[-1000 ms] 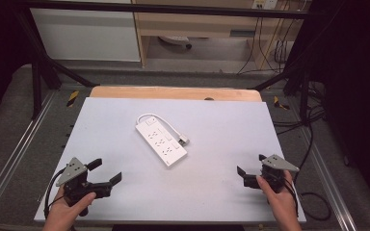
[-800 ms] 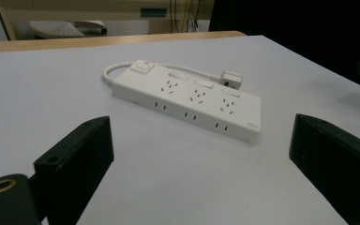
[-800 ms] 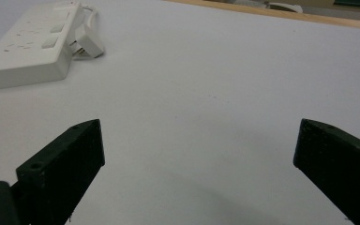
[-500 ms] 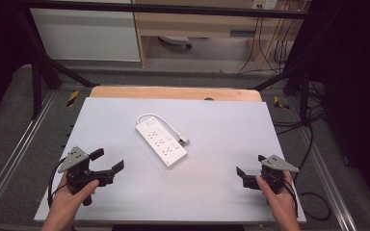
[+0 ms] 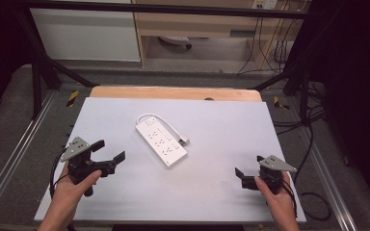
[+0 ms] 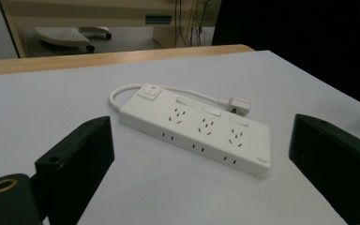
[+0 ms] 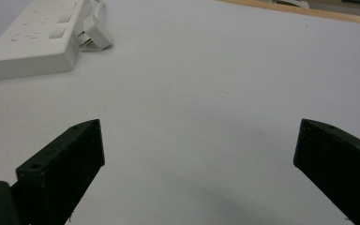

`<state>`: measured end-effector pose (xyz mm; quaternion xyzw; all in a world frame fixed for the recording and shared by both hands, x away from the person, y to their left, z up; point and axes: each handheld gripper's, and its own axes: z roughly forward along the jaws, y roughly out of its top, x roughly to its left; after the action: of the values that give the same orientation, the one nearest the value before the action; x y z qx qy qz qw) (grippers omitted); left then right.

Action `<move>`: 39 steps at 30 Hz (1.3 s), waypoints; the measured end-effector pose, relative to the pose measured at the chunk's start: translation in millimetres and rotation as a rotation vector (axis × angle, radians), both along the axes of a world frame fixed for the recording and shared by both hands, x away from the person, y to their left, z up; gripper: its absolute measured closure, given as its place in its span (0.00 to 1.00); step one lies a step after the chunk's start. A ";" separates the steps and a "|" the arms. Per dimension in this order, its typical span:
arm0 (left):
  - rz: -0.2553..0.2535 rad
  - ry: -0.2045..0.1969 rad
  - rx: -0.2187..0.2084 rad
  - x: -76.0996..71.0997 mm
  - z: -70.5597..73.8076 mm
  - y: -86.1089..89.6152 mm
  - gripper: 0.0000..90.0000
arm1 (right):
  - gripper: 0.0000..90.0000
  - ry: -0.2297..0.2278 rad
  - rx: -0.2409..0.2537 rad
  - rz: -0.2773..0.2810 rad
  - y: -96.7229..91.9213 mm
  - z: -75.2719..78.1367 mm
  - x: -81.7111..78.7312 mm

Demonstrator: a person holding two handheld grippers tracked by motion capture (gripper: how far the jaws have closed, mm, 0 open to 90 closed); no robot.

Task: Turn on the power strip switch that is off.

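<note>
A white power strip lies slantwise in the middle of the white tabletop, its short cord looped round to a plug beside it. My left gripper hovers at the front left, open and empty, pointing toward the strip. In the left gripper view the power strip and plug lie just ahead between the wide-apart jaws of the left gripper. My right gripper is at the front right, open and empty. In the right gripper view the power strip is far off at the upper left.
A wooden strip borders the table's far edge. Metal rails run along both sides. Cables hang off the right side onto the floor. A cabinet and shelf stand beyond the table.
The left gripper has risen and moved forward and a little right, toward the power strip. The right gripper has hardly moved. The strip lies where it was.
</note>
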<state>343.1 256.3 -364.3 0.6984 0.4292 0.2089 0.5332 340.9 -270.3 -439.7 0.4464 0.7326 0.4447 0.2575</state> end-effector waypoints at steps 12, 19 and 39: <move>-0.048 -0.017 0.059 13.2 3.1 -24.8 0.07 | 0.03 -0.007 -0.007 0.023 3.6 1.3 -2.5; -0.052 -0.017 0.061 25.0 8.0 -37.1 0.07 | 0.03 -0.006 -0.013 0.027 4.7 1.3 -3.0; -0.057 -0.020 0.066 47.3 16.8 -51.7 0.08 | 0.03 -0.006 -0.020 0.027 5.0 0.7 -3.0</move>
<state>390.4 204.7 -347.5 0.7255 0.3967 0.2147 0.5198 337.9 -265.2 -439.1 0.4324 0.7423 0.4421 0.2580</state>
